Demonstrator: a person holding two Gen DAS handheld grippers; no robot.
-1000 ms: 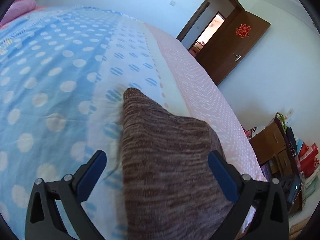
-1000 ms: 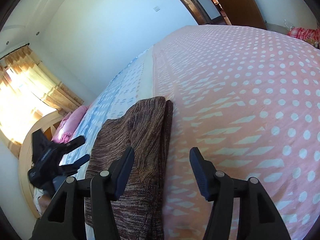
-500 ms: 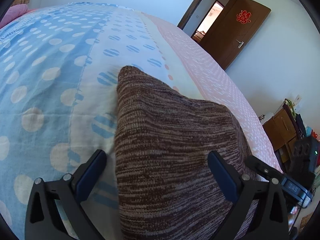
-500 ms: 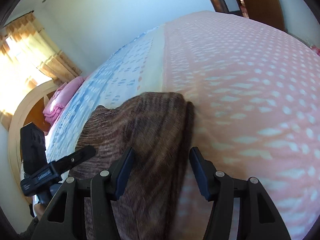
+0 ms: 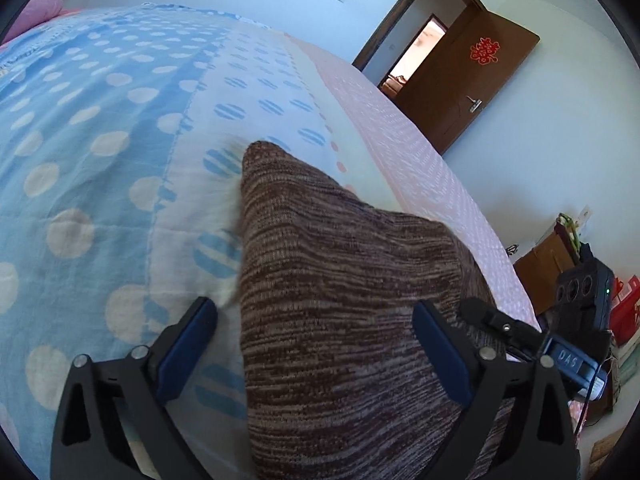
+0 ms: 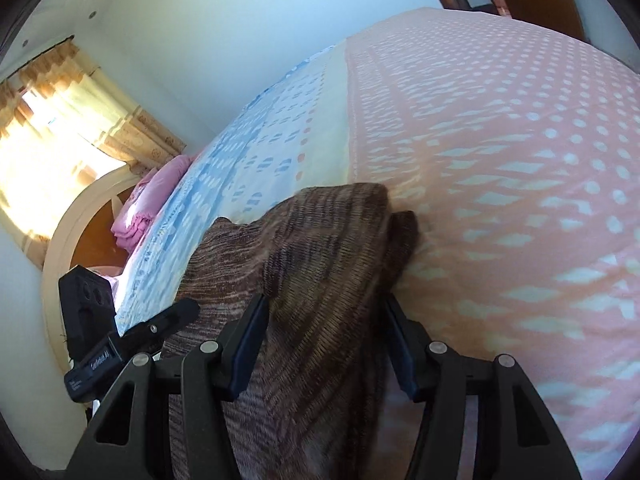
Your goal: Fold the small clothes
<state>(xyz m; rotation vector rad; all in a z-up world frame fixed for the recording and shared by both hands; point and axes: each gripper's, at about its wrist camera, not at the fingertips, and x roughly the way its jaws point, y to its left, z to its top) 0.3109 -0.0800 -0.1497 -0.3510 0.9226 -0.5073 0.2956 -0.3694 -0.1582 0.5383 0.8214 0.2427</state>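
1. The left gripper (image 5: 316, 352) has its jaws spread wide. The near part of the brown knit garment (image 5: 340, 300) lies between them, but neither blue pad (image 5: 188, 344) presses on it: the left pad sits over the bedspread beside the knit's edge, and the right pad rests over the knit without pinching it.
2. The right gripper (image 6: 324, 340) has its jaws about half open, straddling a raised fold of the garment (image 6: 320, 280). The knit fills the gap and reaches both pads; whether they actually squeeze it cannot be told.
3. In the left wrist view the right gripper (image 5: 520, 332) shows at the right edge, at the garment's far side. In the right wrist view the left gripper (image 6: 132, 332) shows at the lower left, at the knit's other side.
4. The garment lies on the bed (image 5: 80, 140), folded into a tapering shape with one corner pointing away, across the white middle strip and the start of the pink part.
5. The bedspread runs blue with white dots, then white with blue dots, then pink (image 6: 500, 140).
6. Room: a brown door (image 5: 472, 84) with a red paper ornament (image 5: 485, 50) stands open, boxes and bags (image 5: 560, 256) sit by the wall, a pink pillow (image 6: 156, 196) lies by the curved headboard (image 6: 72, 232), and curtains (image 6: 100, 120) hang at a bright window.
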